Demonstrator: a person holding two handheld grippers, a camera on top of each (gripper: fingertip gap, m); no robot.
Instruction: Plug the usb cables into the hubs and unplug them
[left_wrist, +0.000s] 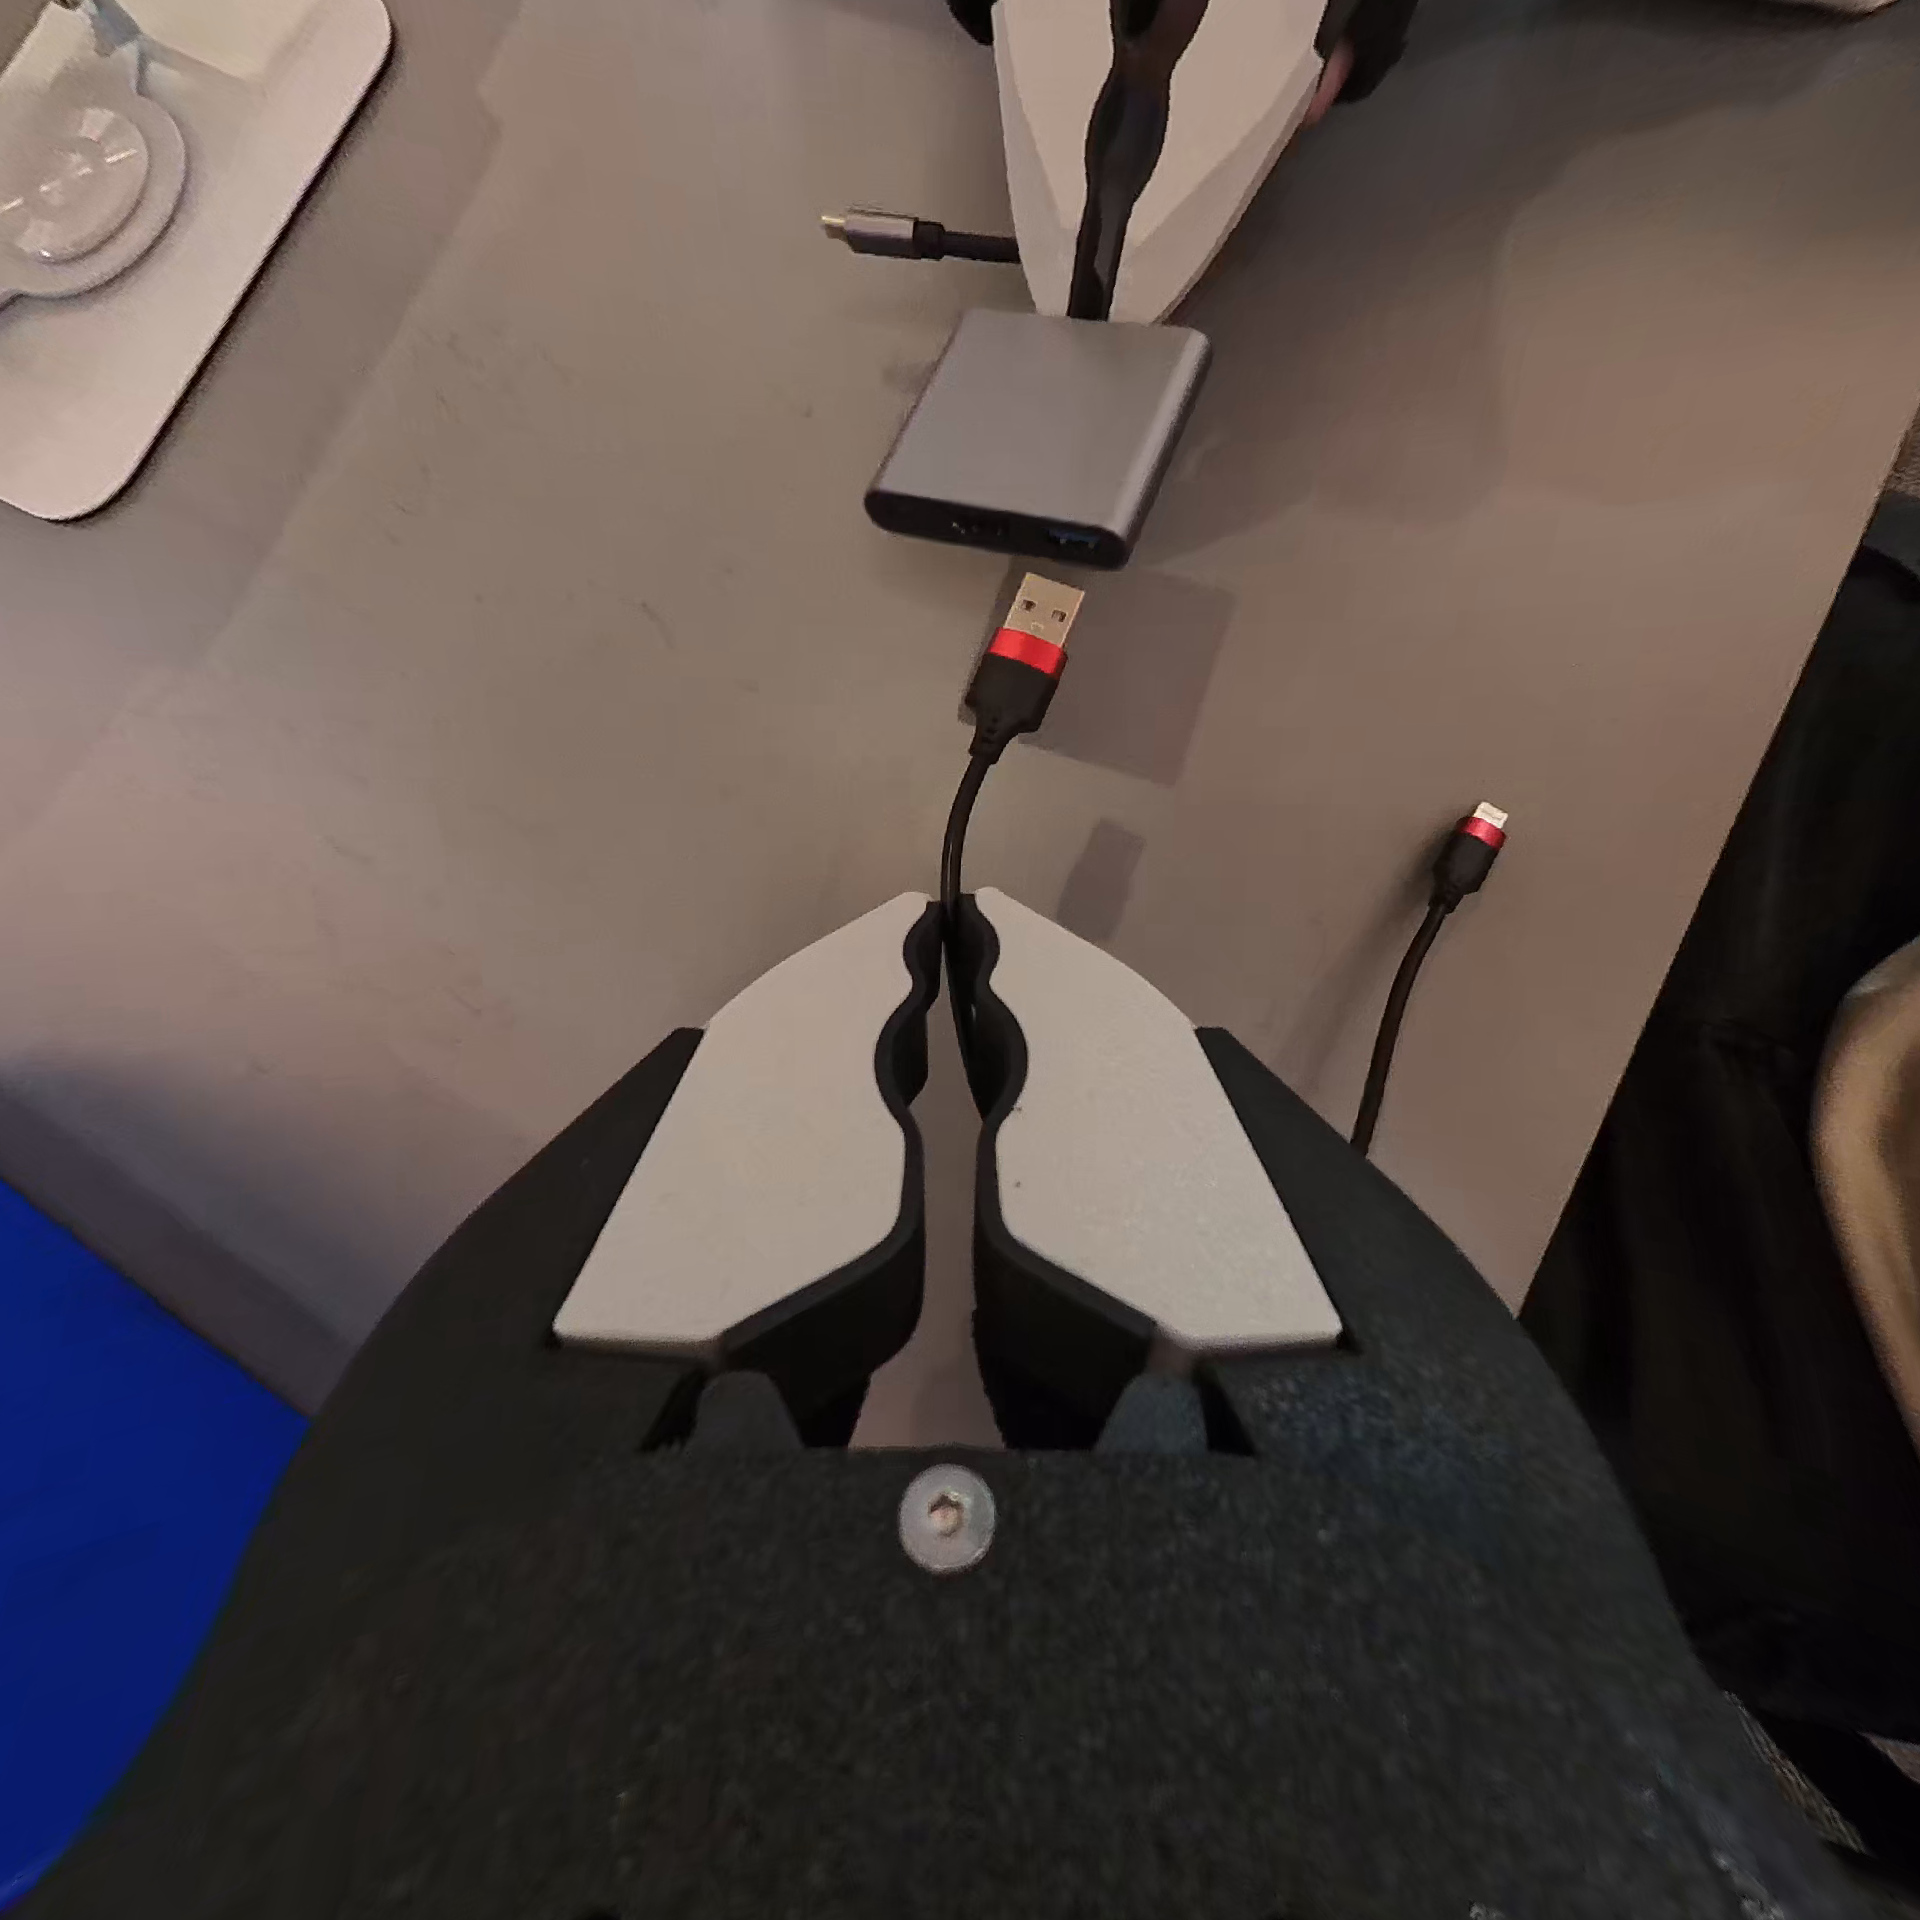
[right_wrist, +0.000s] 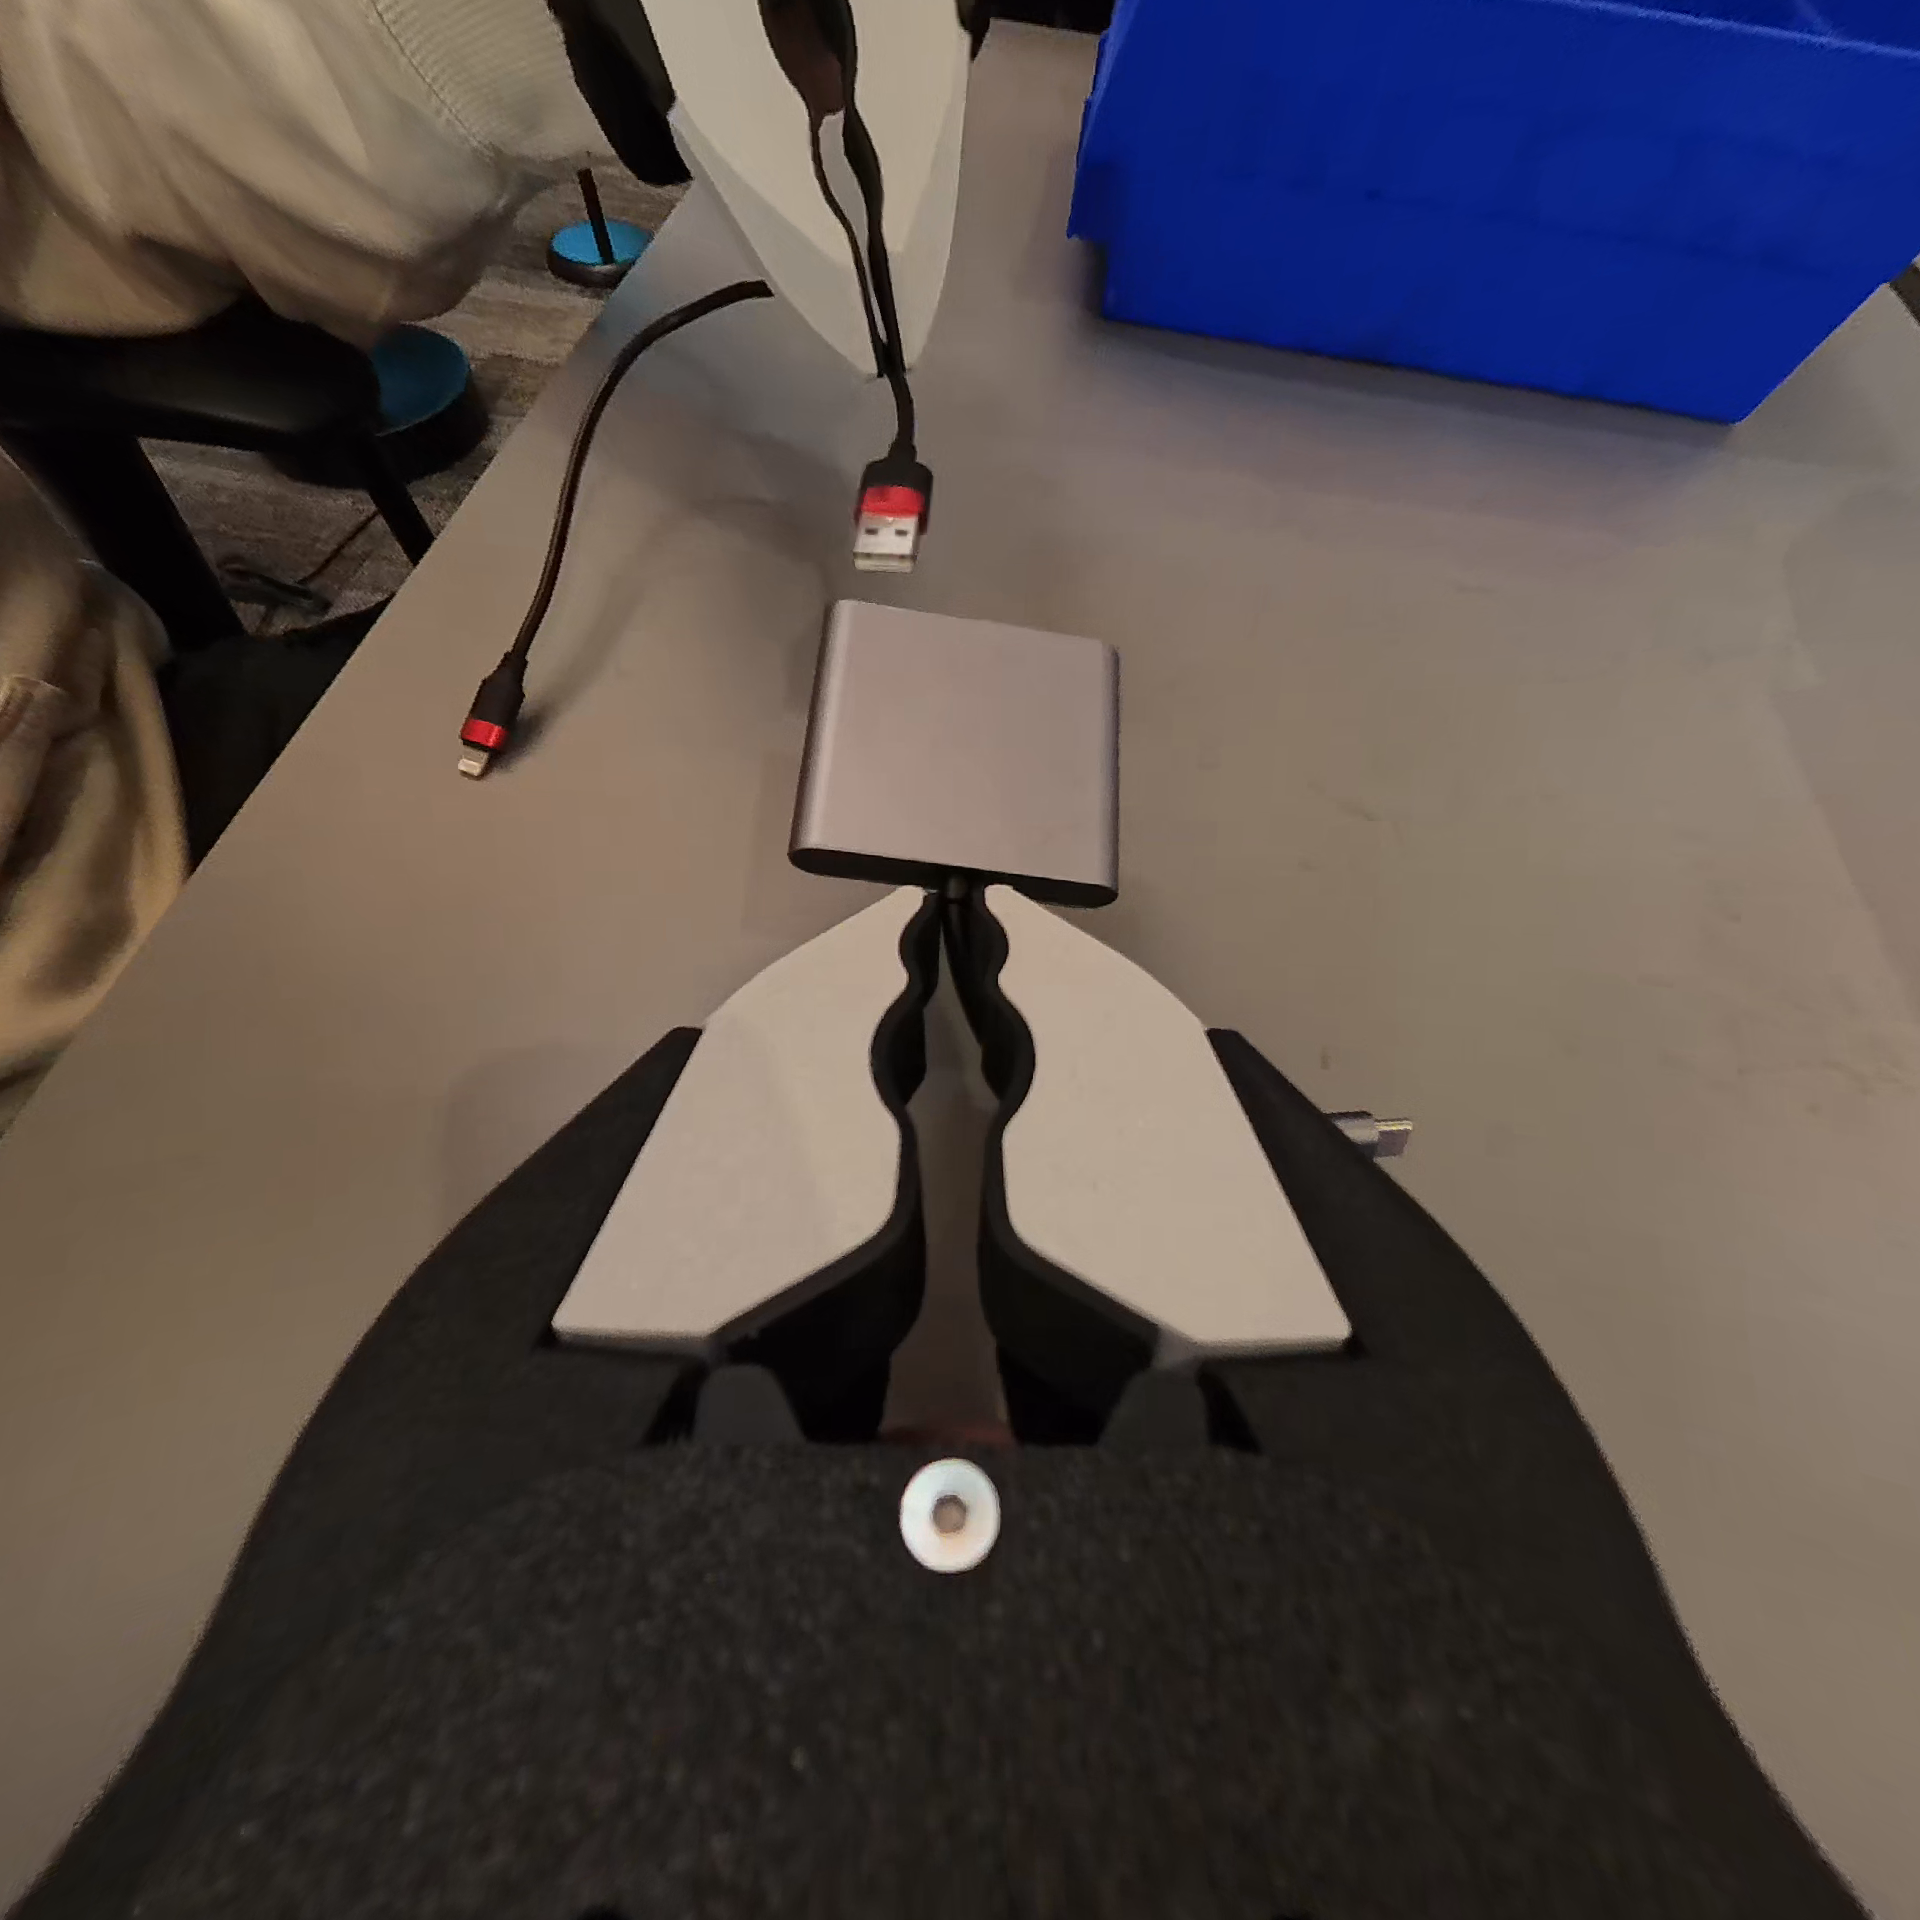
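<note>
A grey square USB hub (left_wrist: 1039, 436) lies on the grey table, its ports facing my left gripper. My left gripper (left_wrist: 951, 909) is shut on a black USB cable (left_wrist: 961, 831). The cable's red-ringed USB-A plug (left_wrist: 1039, 623) hangs just short of the hub's ports, apart from them. My right gripper (right_wrist: 951, 914) is shut on the hub's own black cable (right_wrist: 954, 896) right behind the hub (right_wrist: 961, 743). In the right wrist view the plug (right_wrist: 891, 520) and the left gripper (right_wrist: 883, 364) show beyond the hub. The right gripper also shows in the left wrist view (left_wrist: 1091, 307).
The cable's other end, a small red-ringed plug (left_wrist: 1475, 842), lies near the table edge (right_wrist: 483, 732). The hub's grey USB-C plug (left_wrist: 878, 231) lies beside the right gripper. A blue bin (right_wrist: 1507, 187) stands on the table. A pale tray (left_wrist: 156, 239) sits at the left. A person sits beside the table.
</note>
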